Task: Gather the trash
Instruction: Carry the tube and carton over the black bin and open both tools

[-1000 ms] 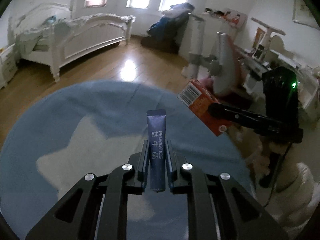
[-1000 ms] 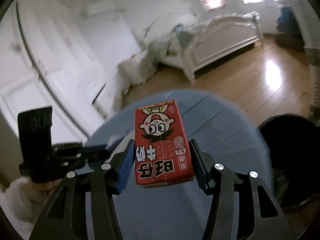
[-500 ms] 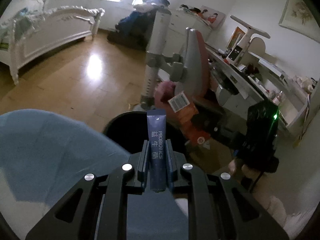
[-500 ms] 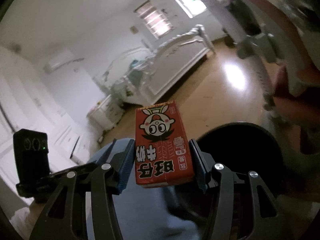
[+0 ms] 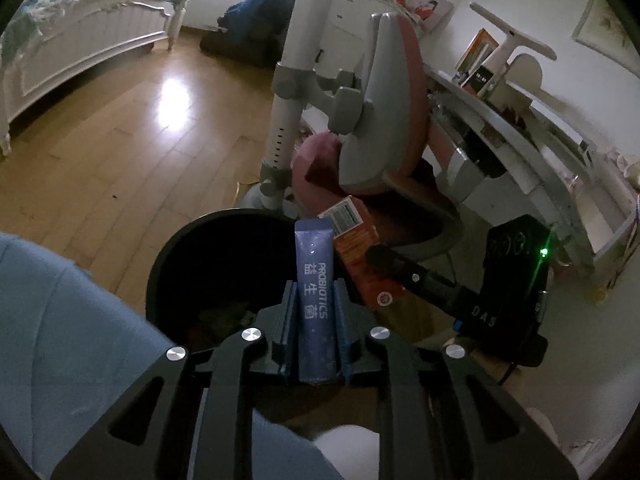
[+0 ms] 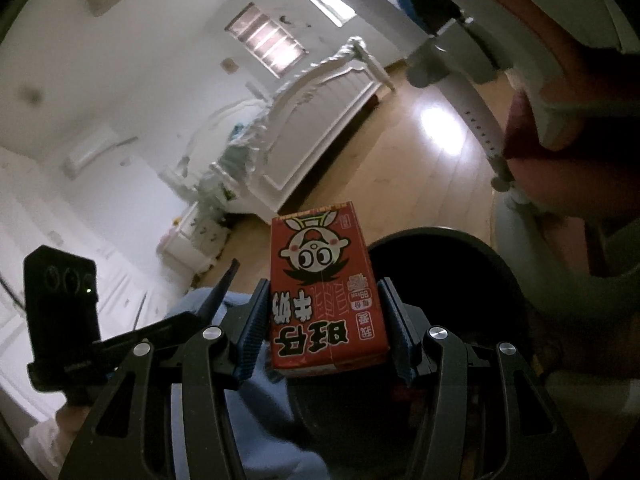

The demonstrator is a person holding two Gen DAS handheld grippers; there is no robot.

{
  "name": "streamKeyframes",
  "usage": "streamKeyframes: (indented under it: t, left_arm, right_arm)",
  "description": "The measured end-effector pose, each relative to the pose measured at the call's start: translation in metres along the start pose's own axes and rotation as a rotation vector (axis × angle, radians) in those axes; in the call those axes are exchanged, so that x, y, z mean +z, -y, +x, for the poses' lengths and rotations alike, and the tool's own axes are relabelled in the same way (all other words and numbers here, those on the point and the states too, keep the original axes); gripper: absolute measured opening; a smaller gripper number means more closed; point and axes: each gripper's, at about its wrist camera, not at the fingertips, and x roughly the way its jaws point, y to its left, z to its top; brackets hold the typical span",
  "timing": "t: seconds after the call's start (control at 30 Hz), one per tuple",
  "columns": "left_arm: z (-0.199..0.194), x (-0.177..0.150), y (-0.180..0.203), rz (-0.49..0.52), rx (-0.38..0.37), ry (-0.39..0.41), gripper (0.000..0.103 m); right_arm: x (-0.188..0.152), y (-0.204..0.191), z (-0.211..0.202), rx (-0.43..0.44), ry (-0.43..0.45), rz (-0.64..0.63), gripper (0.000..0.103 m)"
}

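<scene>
— Two grippers, both loaded. Can you see what the left gripper (image 5: 316, 312) has?

— Its jaws are drawn in narrow around a dark blue probiotics sachet (image 5: 315, 280). The sachet stands upright between the pads, its top sticking out well past the fingertips.

— And what lies ahead of it?

— A black trash bin (image 5: 188, 248), just beyond and below the fingertips, mouth open upward. Something lies at its bottom, too dark to tell what. A blue blanket (image 5: 60, 320) spreads to the left of that gripper and underneath it.

— The other one?

— The right gripper (image 6: 326, 320) is clamped on a red milk carton (image 6: 324, 280), the cartoon face toward the camera, the big characters upside down from that side. Its blue pads (image 6: 252, 332) press against both flanks of the carton.

— Where is it relative to the bin?

— From the right wrist view the bin (image 6: 460, 272) sits directly ahead and a little right of the fingers, partly behind the carton. From the left wrist view the carton (image 5: 360, 256) hangs just right of the sachet, over the bin's near right rim, with its barcode end pointing away.

— Anything else around?

— Beyond the bin, a grey and pink desk chair (image 5: 380, 112) on the wooden floor (image 5: 100, 152), and a white bed (image 5: 80, 40) far off to the left.
</scene>
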Motion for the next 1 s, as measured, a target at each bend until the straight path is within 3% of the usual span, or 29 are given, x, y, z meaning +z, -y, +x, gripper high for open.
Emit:
streamKeyframes:
  t: [0.03,0.07,0.1,0.13,0.17,0.37,0.57,0.7,0.93,1.0]
  left_arm:
    - [0.004,0.002,0.001,0.006,0.001,-0.007,0.027]
    - [0.006,0.003,0.001,0.009,0.003,-0.009,0.043]
    - [0.006,0.003,0.002,0.011,0.008,-0.004,0.052]
    - [0.006,0.003,0.003,0.013,0.012,0.005,0.071]
    - [0.002,0.002,0.004,0.018,0.019,0.023,0.082]
    - [-0.028,-0.012,0.001,0.007,0.031,0.057,0.089]
    - [-0.1,-0.042,-0.01,-0.036,0.109,0.167,0.097]
    - [-0.164,-0.08,-0.025,-0.068,0.217,0.265,0.097]
    - [-0.27,-0.164,-0.056,-0.138,0.565,0.416,0.098]
    - [-0.293,-0.186,-0.062,-0.15,0.635,0.465,0.098]
  right_arm:
    - [0.002,0.003,0.001,-0.013,0.001,0.003,0.064]
    - [0.003,0.005,0.001,-0.027,0.007,0.005,0.071]
    - [0.004,0.007,0.001,-0.037,0.01,0.007,0.072]
    - [0.005,0.009,0.001,-0.041,0.01,0.01,0.072]
    - [0.005,0.008,0.001,-0.044,0.009,0.01,0.072]
    - [-0.002,-0.007,-0.006,-0.035,0.001,-0.003,0.072]
    - [-0.026,-0.071,-0.017,0.029,-0.027,-0.09,0.072]
    - [-0.05,-0.129,-0.023,0.095,-0.068,-0.189,0.074]
    - [-0.12,-0.262,-0.03,0.247,-0.172,-0.416,0.081]
    - [-0.141,-0.294,-0.033,0.285,-0.195,-0.477,0.084]
